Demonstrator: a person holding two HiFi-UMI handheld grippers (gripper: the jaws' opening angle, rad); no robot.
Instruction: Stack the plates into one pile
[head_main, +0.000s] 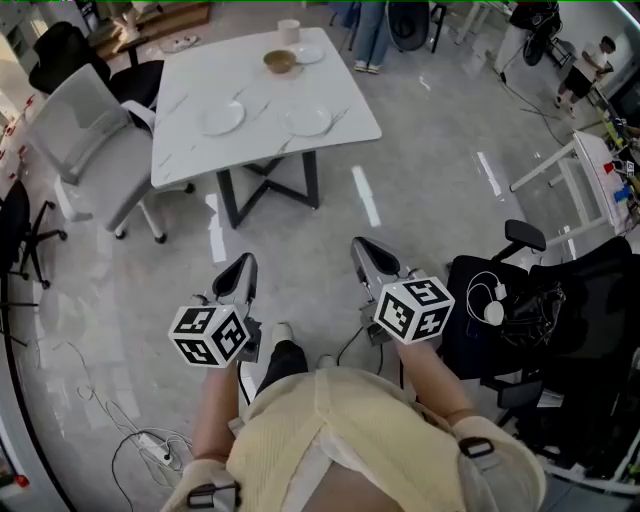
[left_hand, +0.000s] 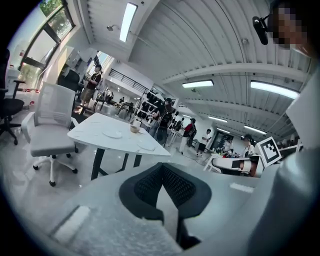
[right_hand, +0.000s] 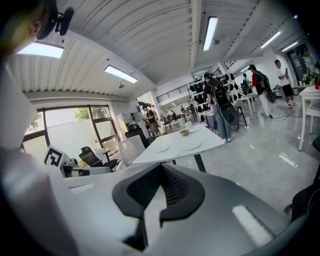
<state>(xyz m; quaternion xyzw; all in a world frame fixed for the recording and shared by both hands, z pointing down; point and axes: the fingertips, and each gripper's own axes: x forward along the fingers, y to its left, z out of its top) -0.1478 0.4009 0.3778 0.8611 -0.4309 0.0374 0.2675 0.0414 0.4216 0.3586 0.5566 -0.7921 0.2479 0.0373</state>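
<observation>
L tool (head_main: 243, 268), R tool (head_main: 362, 247) shut, plates (head_main: 222, 118) near table (head_main: 262, 100) edge, floor (head_main: 300, 235) btwn

Closed, empty left hand-held gripper (left_hand: 162, 172), white table (left_hand: 90, 132) with plates (left_hand: 112, 134) ahead

White table (head_main: 330, 88) with grey veining, white plates (head_main: 222, 118), tan bowl (head_main: 280, 61), pale grey chair (head_main: 80, 115), grey floor (head_main: 430, 170)

My left gripper (head_main: 240, 270) and right gripper (head_main: 366, 252): both grey, black mesh pads (left_hand: 149, 186), each carrying a black-and-white marker cube (head_main: 210, 335). I wear a cream shirt (head_main: 330, 430) and black wrist straps (head_main: 477, 447).
</observation>
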